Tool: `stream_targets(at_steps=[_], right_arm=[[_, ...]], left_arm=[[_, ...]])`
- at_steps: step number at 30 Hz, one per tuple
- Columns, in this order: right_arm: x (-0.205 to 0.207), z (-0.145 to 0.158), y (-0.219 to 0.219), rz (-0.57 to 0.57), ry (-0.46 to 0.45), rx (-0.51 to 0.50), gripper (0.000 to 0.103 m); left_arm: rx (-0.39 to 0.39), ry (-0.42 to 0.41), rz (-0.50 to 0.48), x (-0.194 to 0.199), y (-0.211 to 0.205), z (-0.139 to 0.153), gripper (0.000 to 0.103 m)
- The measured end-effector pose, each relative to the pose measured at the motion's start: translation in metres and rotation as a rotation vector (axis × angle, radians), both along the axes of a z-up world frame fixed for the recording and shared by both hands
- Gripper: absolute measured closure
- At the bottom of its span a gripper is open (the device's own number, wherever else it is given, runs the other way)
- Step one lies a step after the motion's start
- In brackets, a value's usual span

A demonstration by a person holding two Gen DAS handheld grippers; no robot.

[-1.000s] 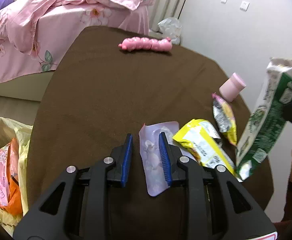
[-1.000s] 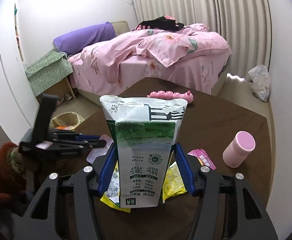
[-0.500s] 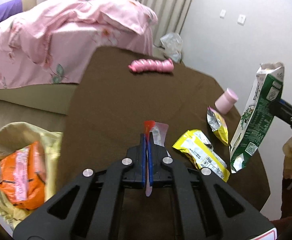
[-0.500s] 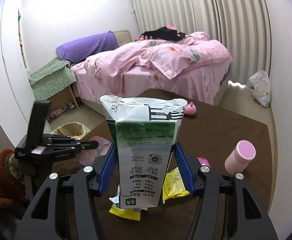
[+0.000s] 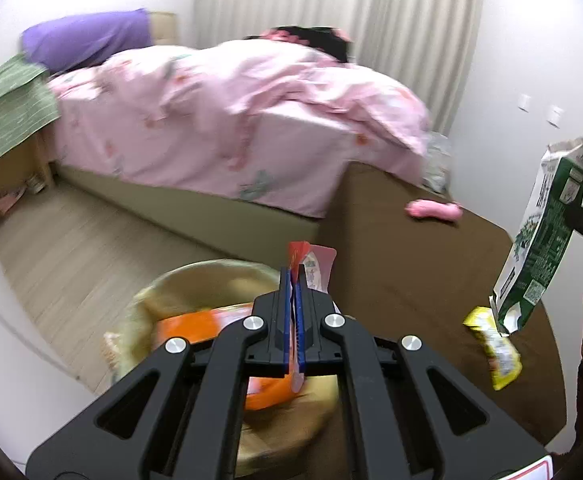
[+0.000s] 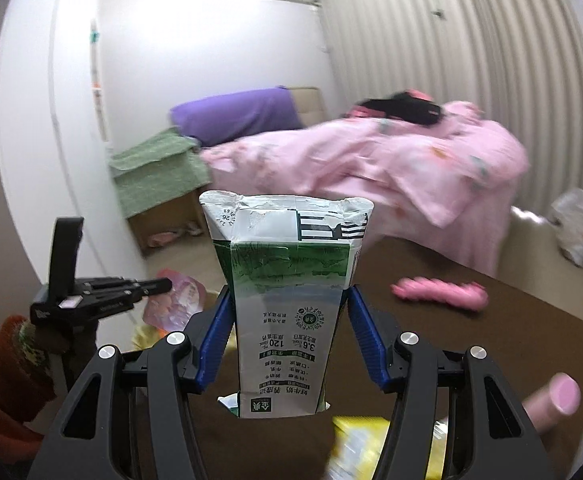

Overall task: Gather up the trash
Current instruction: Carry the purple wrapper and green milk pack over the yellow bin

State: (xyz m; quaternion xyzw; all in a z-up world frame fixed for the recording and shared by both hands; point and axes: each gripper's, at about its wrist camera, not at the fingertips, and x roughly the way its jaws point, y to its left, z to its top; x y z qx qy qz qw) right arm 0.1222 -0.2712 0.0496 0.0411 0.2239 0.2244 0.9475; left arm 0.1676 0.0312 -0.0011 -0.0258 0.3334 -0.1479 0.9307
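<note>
The left gripper (image 5: 294, 280) points steeply downward, its blue pads clenched tight on a thin pink-and-white wrapper (image 5: 318, 266) that stands up from between the jaws; it hangs over a yellow-lined trash bin (image 5: 195, 280) on the wooden floor beside the brown counter (image 5: 411, 256), with orange packaging (image 5: 195, 324) lying inside the bin. In the right wrist view that same gripper is seen from the side, held in a hand in an orange-red sleeve (image 6: 3, 364), the wrapper hanging from its tip. The right gripper (image 6: 289, 320) tilts gently downward above the counter, jaws spread wide and grasping a torn-open green-and-white milk carton (image 6: 287, 304) upright by its sides, lifted clear of the surface. On the counter lie a yellow snack wrapper (image 5: 495, 344), a pink caterpillar toy (image 6: 439, 292) near the far edge, and a pink cylindrical container (image 6: 551, 404) at the right. A bed with a pink quilt (image 5: 227, 112) fills the background.
</note>
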Motion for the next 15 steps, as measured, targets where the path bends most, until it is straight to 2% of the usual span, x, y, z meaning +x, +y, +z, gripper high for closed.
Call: stream_targets(at_steps=[6, 9, 13, 15], right_arm=[[0.058, -0.012, 0.078, 0.158, 0.017, 0.050, 0.049], [0.087, -0.029, 0.118, 0.222, 0.057, 0.042, 0.049], [0.126, -0.076, 0.165, 0.302, 0.215, -0.009, 0.049], [0.133, -0.091, 0.177, 0.320, 0.271, -0.035, 0.049]], left_arm=[[-0.046, 0.049, 0.087, 0.004, 0.052, -0.028, 0.101], [-0.067, 0.071, 0.101, 0.009, 0.065, -0.044, 0.101], [-0.088, 0.138, 0.096, 0.022, 0.072, -0.072, 0.101], [-0.085, 0.179, 0.076, 0.027, 0.072, -0.085, 0.101]])
